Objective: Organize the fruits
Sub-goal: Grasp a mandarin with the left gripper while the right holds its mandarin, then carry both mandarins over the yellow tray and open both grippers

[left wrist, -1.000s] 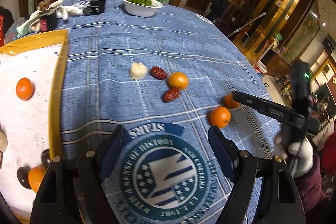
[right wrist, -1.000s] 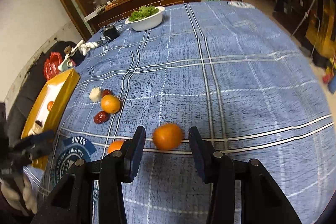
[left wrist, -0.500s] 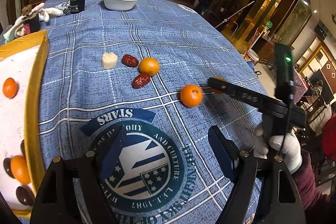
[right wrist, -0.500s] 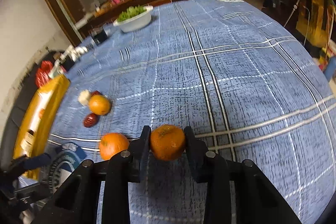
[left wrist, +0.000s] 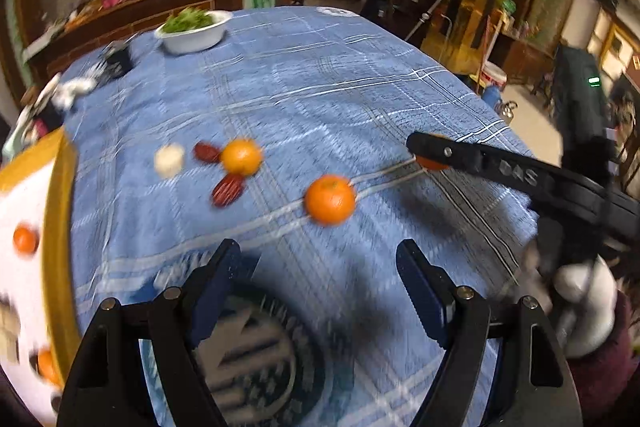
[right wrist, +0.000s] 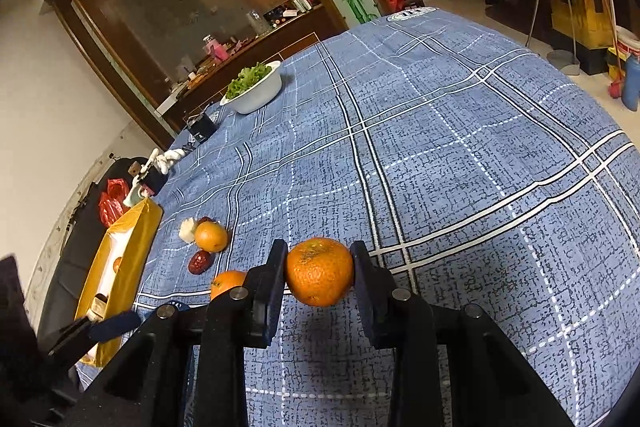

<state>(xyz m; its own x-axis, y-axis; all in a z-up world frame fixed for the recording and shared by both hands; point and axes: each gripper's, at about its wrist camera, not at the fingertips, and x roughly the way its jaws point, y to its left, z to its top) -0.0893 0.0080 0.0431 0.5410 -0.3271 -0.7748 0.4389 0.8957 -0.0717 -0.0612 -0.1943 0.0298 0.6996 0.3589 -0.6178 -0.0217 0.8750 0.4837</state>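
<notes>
Now the right gripper pinches an orange between its jaws, which have just been closing on it; the fruit sits squarely between the two pads, near the front edge of the tabletop, which is covered in a blue checked cloth. Whether the orange is lifted clear of the cloth cannot be told, though a shadow lies under it. The left gripper has its jaws spread wide with nothing between them, hovering above a round printed emblem at the front edge.

The step in hand looks like the pick-up of one fruit. Next, the carry probably goes to the yellow-rimmed tray at the left edge, which already holds some oranges; that calls for a steady grip and a lift clear of the other fruit.

Loose on the cloth toward the left edge lie a second orange, a third orange, two dark red dates and a pale chunk that is hard to identify.

The left wrist view is blurred. There the held orange is mostly hidden behind a black finger of the right gripper. The tray is cut off at the frame edge, so its contents are only partly seen.
</notes>
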